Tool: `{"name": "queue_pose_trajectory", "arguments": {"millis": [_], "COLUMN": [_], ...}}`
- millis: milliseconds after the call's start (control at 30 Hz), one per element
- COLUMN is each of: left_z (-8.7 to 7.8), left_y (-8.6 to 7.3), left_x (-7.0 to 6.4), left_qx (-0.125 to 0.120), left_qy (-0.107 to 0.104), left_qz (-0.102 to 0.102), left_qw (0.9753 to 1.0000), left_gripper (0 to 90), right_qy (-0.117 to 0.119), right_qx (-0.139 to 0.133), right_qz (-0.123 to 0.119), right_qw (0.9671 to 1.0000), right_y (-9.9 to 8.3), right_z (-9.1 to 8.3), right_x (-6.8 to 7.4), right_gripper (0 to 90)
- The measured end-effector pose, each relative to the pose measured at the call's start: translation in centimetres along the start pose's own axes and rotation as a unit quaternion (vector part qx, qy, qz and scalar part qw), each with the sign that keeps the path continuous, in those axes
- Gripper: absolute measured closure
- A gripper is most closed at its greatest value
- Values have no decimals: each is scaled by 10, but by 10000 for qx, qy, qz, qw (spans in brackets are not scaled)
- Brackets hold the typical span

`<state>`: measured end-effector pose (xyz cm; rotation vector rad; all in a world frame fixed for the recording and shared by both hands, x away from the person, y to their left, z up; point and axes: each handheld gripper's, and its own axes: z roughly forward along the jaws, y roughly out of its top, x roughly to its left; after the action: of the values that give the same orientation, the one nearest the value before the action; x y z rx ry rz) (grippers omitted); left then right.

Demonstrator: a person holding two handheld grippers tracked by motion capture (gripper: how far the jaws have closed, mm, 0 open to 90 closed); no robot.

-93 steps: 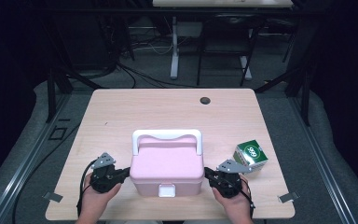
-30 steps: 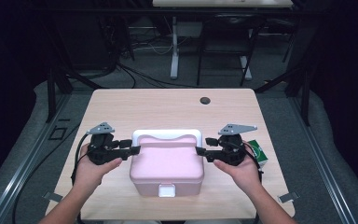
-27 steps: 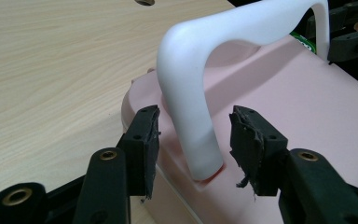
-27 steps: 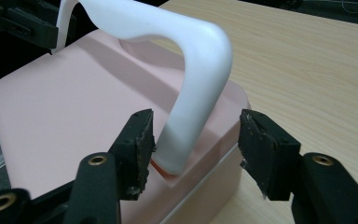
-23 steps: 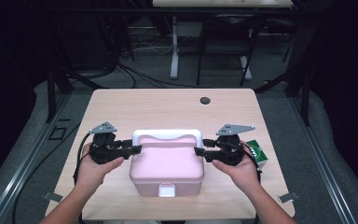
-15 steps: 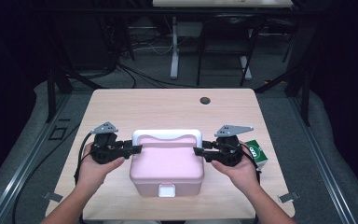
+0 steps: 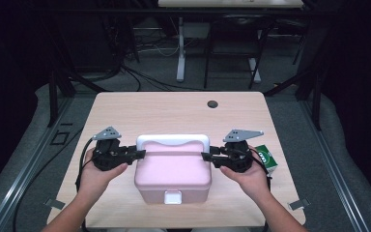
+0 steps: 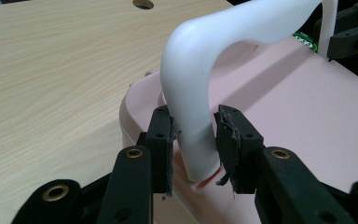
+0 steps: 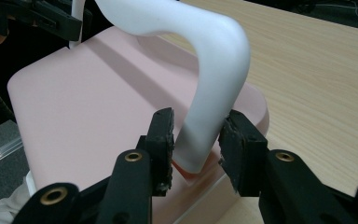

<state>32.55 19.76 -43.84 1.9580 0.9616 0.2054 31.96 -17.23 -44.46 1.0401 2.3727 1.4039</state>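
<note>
Left gripper point(image 8: 193, 140): its 2 jaws straddle the left leg of the white handle point(image 8: 191, 93), pads just beside the plastic, a thin gap showing on the right pad, so parted, not clamped. Right gripper point(image 9: 196, 144): same picture at the handle's other leg, 2 pads flanking it, slivers of space each side, not squeezing. Between both sets of jaws, the handle arches over the pink box point(image 7: 172, 169), which sits on the wooden table point(image 7: 174, 111). Just behind the right gripper lies a green and white carton point(image 7: 265, 158). Far beyond the jaws, a dark round hole point(image 7: 212, 104).
</note>
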Motion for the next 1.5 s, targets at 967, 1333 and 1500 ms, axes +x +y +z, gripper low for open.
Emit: {"name": "queue_pose_trajectory", "arguments": {"millis": [967,1333,1500], "left_z": [-4,-3,-4], "left_y": [-12,-13,-12], "left_x": [-10,-10,-11], "left_qx": [-127,-146,-129], "left_qy": [43,119,150], "left_qz": [319,415,432], "left_qw": [9994,9990,9989], "left_gripper": [699,736,737], "right_qy": [-94,-51,-89], "right_qx": [-244,-248,-247], "right_qz": [-383,-355,-395], "right_qw": [9989,9990,9989], "right_y": [-11,-11,-11], "right_z": [-8,-5,-6], "right_x": [10,8,9], "right_gripper": [742,740,742]}}
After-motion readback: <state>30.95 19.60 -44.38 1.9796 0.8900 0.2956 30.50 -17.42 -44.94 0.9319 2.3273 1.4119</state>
